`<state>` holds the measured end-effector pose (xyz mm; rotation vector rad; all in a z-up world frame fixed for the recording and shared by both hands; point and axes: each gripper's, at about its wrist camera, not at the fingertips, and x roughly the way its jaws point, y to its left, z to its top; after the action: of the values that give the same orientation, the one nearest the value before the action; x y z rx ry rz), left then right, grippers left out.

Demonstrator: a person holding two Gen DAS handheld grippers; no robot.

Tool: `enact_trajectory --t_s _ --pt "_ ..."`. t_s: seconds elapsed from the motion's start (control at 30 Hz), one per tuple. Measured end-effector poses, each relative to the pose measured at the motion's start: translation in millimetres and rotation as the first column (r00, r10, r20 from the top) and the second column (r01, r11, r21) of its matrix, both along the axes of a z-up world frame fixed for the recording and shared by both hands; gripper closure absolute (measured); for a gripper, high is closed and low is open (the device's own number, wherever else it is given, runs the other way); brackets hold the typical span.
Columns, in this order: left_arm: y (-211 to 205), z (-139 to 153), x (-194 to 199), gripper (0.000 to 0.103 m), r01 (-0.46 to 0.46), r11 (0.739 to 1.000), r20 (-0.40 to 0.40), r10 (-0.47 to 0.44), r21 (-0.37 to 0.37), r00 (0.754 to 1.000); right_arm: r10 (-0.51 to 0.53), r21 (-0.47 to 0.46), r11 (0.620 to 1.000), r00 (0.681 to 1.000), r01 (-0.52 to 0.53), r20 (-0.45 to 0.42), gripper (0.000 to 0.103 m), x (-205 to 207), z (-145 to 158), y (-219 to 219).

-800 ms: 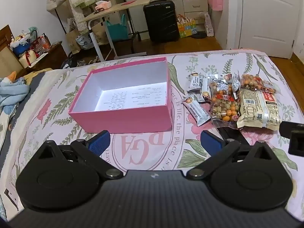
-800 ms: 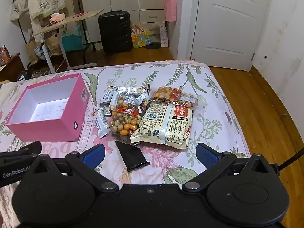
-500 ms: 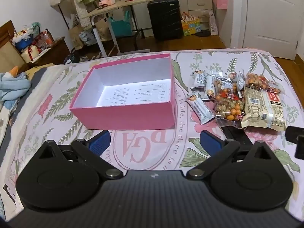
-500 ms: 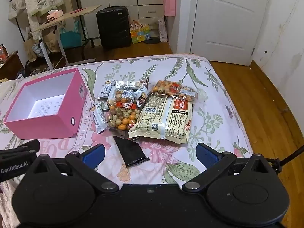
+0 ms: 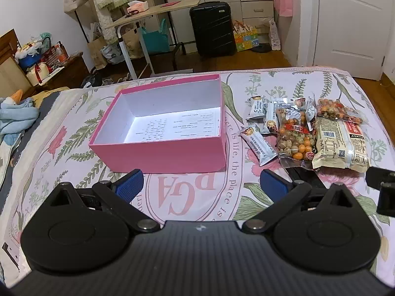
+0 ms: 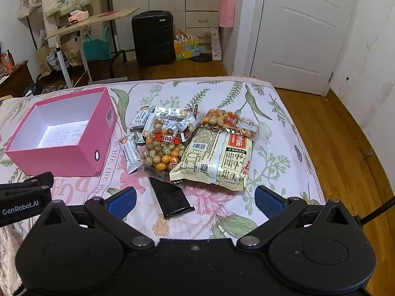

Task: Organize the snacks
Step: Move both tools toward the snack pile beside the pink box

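An open pink box [image 5: 160, 153] [image 6: 61, 159] with a white, empty inside sits on the bed. To its right lies a heap of snacks: a large cream packet [image 6: 217, 159] [image 5: 340, 145], a clear bag of coated nuts [image 6: 161, 148] [image 5: 295, 138], a second nut bag [image 6: 229, 120], several small silver bars [image 6: 130, 153] [image 5: 258, 145] and a black packet [image 6: 171, 197]. My left gripper [image 5: 201, 185] is open and empty just in front of the box. My right gripper [image 6: 195, 201] is open and empty, with the black packet between its fingers' line of sight.
The floral bedspread [image 6: 271, 128] ends at wooden floor [image 6: 345, 148] on the right. A blue cloth [image 5: 14, 118] lies at the bed's left. A black suitcase [image 6: 151, 38], a side table [image 5: 153, 12] and a white door [image 6: 303, 32] stand beyond.
Both grippers have drawn back and risen slightly, so the box and snacks appear a little farther off. Nothing on the bed has moved. Both stay open.
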<state>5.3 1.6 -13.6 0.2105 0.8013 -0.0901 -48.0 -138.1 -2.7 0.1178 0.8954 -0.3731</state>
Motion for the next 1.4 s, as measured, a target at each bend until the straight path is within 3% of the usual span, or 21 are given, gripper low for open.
enact_trajectory --t_s 0.57,0.97,1.2,1.4 --pt "-13 -9 3 0.001 0.004 1.000 -0.022 -0.004 0.004 1.000 -0.019 0.024 1.000 1.000 0.019 0.000 0.000 1 -10 -5" --pt "-10 -8 1 0.001 0.054 0.998 -0.092 -0.056 -0.021 0.994 -0.015 -0.010 1.000 1.000 0.015 -0.001 0.000 -4 -2 -6" --pt "-11 -15 3 0.001 0.054 0.998 -0.133 -0.058 -0.031 0.989 -0.003 0.015 1.000 1.000 0.003 -0.018 0.000 -3 -8 -3" --pt "-11 -17 2 0.001 0.063 0.998 -0.128 -0.066 -0.031 0.990 0.009 0.000 1.000 1.000 -0.009 -0.012 0.000 -4 -7 -1"
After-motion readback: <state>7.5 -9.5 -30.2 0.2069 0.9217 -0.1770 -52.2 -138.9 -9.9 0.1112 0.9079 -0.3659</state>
